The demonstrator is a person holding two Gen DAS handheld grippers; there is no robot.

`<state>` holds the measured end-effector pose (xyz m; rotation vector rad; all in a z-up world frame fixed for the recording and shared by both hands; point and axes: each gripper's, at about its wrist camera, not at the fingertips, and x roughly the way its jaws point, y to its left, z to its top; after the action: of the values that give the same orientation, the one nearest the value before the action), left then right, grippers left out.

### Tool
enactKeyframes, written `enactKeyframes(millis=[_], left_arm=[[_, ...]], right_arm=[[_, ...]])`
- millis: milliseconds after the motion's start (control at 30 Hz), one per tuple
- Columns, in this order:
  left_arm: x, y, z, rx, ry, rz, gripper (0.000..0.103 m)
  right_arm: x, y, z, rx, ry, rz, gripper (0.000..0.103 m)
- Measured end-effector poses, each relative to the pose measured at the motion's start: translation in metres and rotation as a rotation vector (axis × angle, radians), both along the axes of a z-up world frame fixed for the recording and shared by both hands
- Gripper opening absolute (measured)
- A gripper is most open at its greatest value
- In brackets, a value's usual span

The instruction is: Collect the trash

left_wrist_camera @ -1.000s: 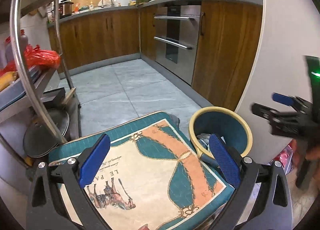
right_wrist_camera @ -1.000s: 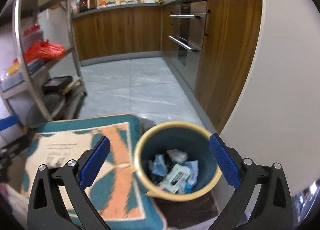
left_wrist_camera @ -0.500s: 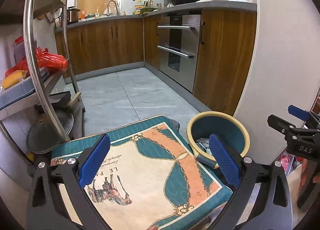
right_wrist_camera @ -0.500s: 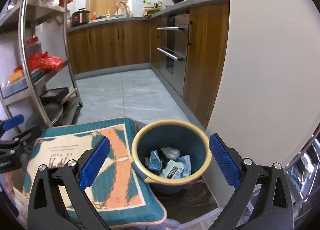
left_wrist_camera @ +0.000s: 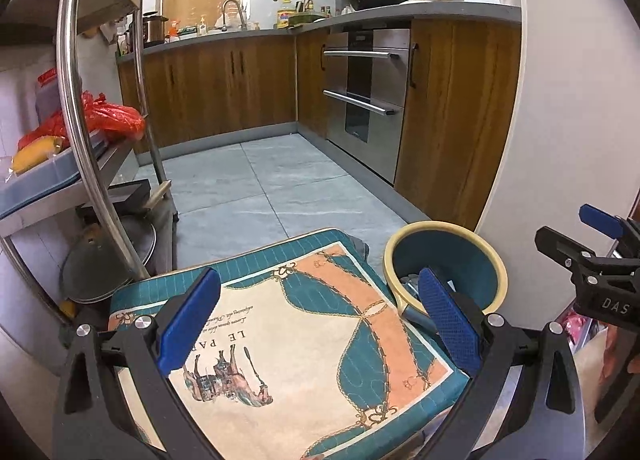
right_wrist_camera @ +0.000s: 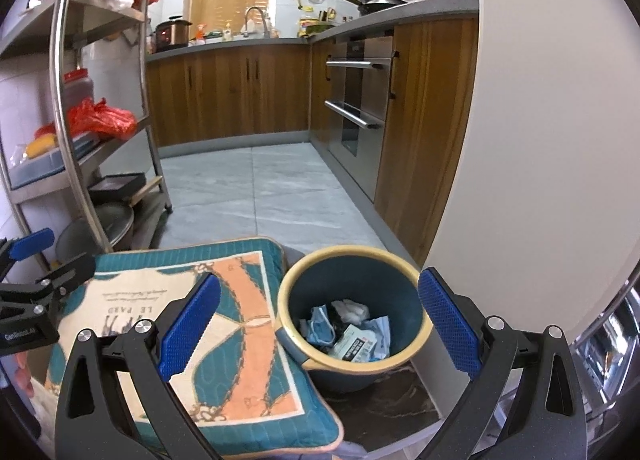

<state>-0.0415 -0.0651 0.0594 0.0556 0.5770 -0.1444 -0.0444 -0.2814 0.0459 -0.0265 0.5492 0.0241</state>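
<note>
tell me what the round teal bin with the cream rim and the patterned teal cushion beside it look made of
Round teal bin with cream rim: probably plastic, judging by its smooth, matte, evenly coloured wall and moulded rim.
Patterned teal cushion: quilted fabric with a soft matte look; stitched grid lines, a printed design and piped edges show.

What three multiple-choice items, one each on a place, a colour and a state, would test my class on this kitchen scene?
1. Where is the bin?
A. right of the cushion
B. on the shelf
C. inside the oven

2. What colour is the bin's rim?
A. red
B. cream
C. black

3. How is the right gripper?
A. shut on a tissue
B. shut on the bin
C. open, holding nothing

Answers: 1 A, the bin stands on the floor against the cushion's right edge. 2 B, a cream band tops its teal wall. 3 C, its blue fingers stand wide apart above the bin.
</note>
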Motion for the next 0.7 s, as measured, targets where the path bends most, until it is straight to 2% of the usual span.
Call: enactKeyframes(millis=[400, 700], left_arm=[[0.000, -0.011, -0.001, 0.040, -0.010, -0.021, 0.098], [0.001, -0.009, -0.001, 0.029, -0.014, -0.019, 0.097]], right_arm=[[0.004, 0.002, 0.001, 0.007, 0.015, -0.005, 0.098], [0.006, 0.002, -0.001, 0.015, 0.021, -0.010, 0.098]])
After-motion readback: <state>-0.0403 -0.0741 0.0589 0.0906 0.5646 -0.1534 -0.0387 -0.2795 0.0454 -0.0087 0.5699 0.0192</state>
